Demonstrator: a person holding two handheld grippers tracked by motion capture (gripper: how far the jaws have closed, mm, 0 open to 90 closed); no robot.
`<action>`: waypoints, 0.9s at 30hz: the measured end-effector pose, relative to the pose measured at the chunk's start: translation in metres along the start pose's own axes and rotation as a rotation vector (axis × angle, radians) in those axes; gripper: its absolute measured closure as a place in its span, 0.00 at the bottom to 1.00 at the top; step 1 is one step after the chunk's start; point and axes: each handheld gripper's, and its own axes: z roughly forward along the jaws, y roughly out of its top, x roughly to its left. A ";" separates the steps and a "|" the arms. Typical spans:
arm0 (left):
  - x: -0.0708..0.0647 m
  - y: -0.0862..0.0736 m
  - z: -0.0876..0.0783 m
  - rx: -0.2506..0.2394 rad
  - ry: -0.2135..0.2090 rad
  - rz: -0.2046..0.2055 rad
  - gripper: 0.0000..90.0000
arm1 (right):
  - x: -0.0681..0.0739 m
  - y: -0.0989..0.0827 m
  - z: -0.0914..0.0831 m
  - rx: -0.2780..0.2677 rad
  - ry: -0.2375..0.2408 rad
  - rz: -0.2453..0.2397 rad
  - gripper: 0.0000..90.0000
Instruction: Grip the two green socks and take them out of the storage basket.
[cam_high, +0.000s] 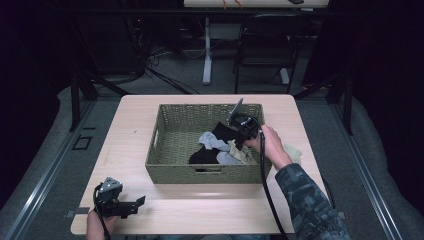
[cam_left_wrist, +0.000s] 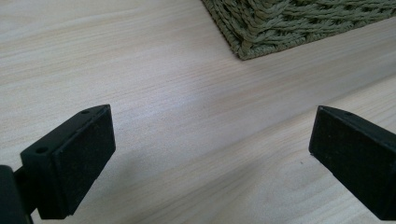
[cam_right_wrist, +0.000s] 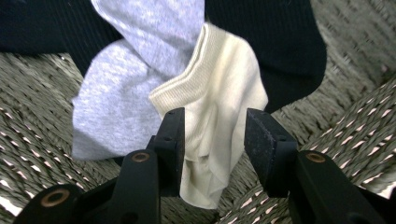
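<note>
Cream sock lies between the fingers of my right gripper, down on the woven floor of the basket. My two black pads stand on either side of its crumpled body, partly closed around it; the left pad sits against the cloth, while a thin gap shows at the right pad, so I cannot say I am squeezing it. The ribbed cuff of that sock points away from me, up toward the grey sock, which overlaps it on the left and folds back over a black sock spread behind both.

Seen from above, this heap of socks sits in the near right part of the basket, and my right gripper dips into it from the basket's right wall, my hand resting over that rim and a camouflage sleeve trailing back toward me. Another pale piece of cloth lies on the table just outside the basket's right wall, beside my wrist.

My left gripper is well away from the basket, near its front left corner, low over the bare wooden table. Its fingers are spread wide with nothing between them but tabletop, and the basket's corner shows ahead of them. From above, that gripper sits at the table's near edge.
</note>
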 end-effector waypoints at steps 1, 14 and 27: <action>0.000 0.000 0.000 0.000 0.000 0.000 0.00 | 0.000 -0.001 0.002 -0.009 -0.005 0.011 0.65; 0.000 0.000 0.000 -0.002 0.001 0.001 0.00 | -0.003 -0.004 0.011 0.072 -0.010 0.013 0.95; 0.000 0.000 0.000 -0.003 -0.001 0.000 0.00 | -0.005 -0.007 -0.022 -0.011 0.025 0.026 0.97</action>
